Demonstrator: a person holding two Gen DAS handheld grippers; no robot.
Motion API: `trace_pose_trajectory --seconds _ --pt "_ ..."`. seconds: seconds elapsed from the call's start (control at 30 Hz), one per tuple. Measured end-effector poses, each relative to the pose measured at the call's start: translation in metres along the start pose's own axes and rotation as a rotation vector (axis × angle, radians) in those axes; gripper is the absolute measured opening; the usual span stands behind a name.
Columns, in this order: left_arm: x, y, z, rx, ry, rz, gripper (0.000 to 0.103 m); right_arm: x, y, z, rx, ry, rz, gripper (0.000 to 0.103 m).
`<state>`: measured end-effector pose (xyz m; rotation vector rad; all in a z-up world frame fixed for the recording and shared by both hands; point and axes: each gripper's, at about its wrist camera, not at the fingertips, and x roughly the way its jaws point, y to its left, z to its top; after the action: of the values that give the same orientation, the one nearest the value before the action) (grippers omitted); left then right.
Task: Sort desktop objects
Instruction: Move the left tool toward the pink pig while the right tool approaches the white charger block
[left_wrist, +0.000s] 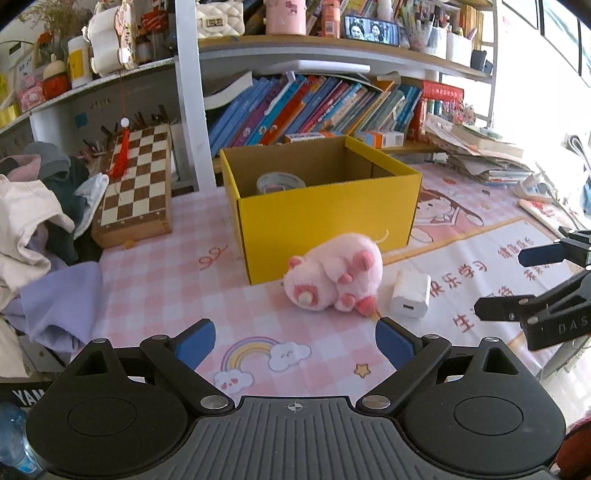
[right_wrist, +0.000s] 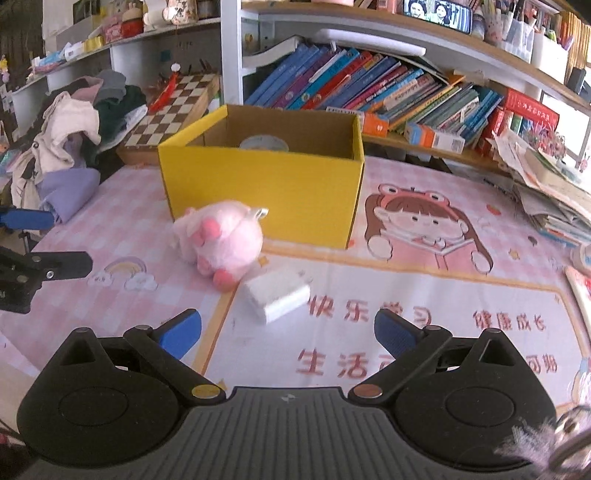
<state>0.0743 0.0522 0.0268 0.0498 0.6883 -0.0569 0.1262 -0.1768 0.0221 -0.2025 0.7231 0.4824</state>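
Observation:
A pink plush pig (left_wrist: 334, 275) lies on its side on the pink desk mat (left_wrist: 166, 273), just in front of an open yellow box (left_wrist: 325, 210). A white charger block (left_wrist: 410, 293) lies right of the pig. A roll of tape (left_wrist: 280, 183) sits inside the box. My left gripper (left_wrist: 295, 341) is open and empty, a little short of the pig. My right gripper (right_wrist: 288, 330) is open and empty, just short of the charger (right_wrist: 279, 293); the pig (right_wrist: 221, 238) and box (right_wrist: 266, 188) lie beyond. The right gripper also shows in the left wrist view (left_wrist: 517, 282), and the left gripper in the right wrist view (right_wrist: 51, 240).
A folded chessboard (left_wrist: 135, 188) and a heap of clothes (left_wrist: 40, 221) lie at the left. Leaning books (left_wrist: 314, 107) fill the shelf behind the box. A stack of papers and books (left_wrist: 484, 155) sits at the right.

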Motion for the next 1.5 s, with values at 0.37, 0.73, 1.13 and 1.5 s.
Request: trace_pose_trajectory --seconds 0.37,0.73,1.13,1.5 --pt "0.004 -0.020 -0.020 0.052 0.043 -0.033 0.096 -0.003 0.018 -0.021 -0.022 0.025 -0.014 0.103" --pt "0.007 -0.022 -0.025 0.059 0.061 -0.036 0.096 -0.002 0.031 -0.028 -0.151 -0.021 -0.005 0.103" --pt "0.008 -0.019 -0.026 0.023 0.035 -0.028 0.096 0.004 0.035 -0.029 -0.092 0.001 0.029 0.103" --pt "0.019 -0.020 -0.026 0.014 0.060 -0.028 0.096 0.008 0.029 -0.027 -0.072 0.011 0.034 0.103"
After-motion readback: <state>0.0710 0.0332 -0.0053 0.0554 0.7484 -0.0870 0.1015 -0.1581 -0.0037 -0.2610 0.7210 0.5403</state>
